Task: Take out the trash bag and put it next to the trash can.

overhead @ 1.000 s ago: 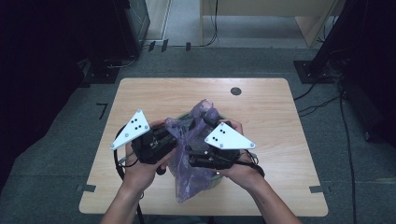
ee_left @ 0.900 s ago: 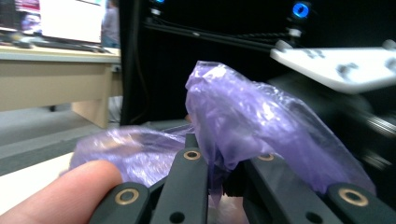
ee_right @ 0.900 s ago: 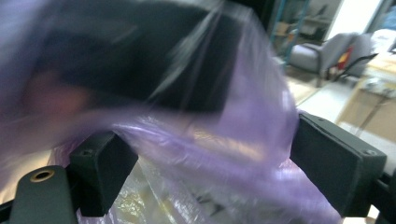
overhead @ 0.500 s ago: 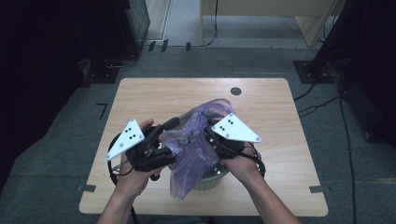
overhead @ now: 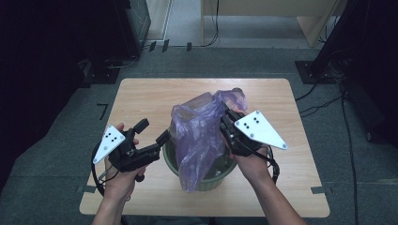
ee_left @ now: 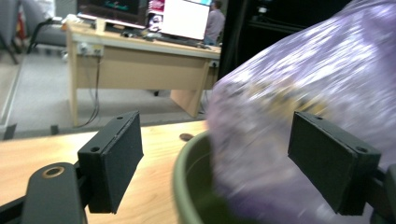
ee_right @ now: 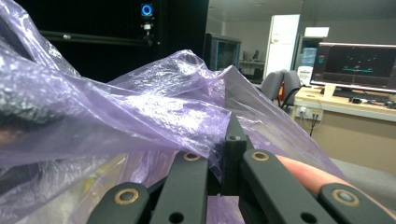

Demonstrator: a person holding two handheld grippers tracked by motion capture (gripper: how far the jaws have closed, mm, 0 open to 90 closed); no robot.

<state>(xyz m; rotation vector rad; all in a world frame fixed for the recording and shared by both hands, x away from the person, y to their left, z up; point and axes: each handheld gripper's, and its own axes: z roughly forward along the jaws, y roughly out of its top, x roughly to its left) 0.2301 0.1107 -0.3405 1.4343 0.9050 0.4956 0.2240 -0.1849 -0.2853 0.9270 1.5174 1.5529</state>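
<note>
A round green bin (overhead: 212, 182) stands near the table's front middle, with a crumpled purple plastic bag (overhead: 199, 129) rising out of it and hanging over its front rim. My right gripper (overhead: 227, 123) is shut on the bag's upper right edge and holds it up; the film (ee_right: 140, 107) is pinched between the closed jaws (ee_right: 232, 136). My left gripper (overhead: 152, 131) is open just left of the bin, holding nothing. In the left gripper view, its pads (ee_left: 114, 161) straddle the bin rim (ee_left: 186, 172) and the bag's side (ee_left: 303, 84).
The wooden table (overhead: 141, 101) is bare to the left and behind the bin. A small dark disc (ee_left: 187, 136) is set in its far side. Black equipment stands and cables ring the table, and a wooden desk (overhead: 263, 11) stands beyond it.
My left gripper has let go of the bag, opened and drawn back to the left. My right gripper has pulled the bag's edge up and to the right, spreading it over the bin.
</note>
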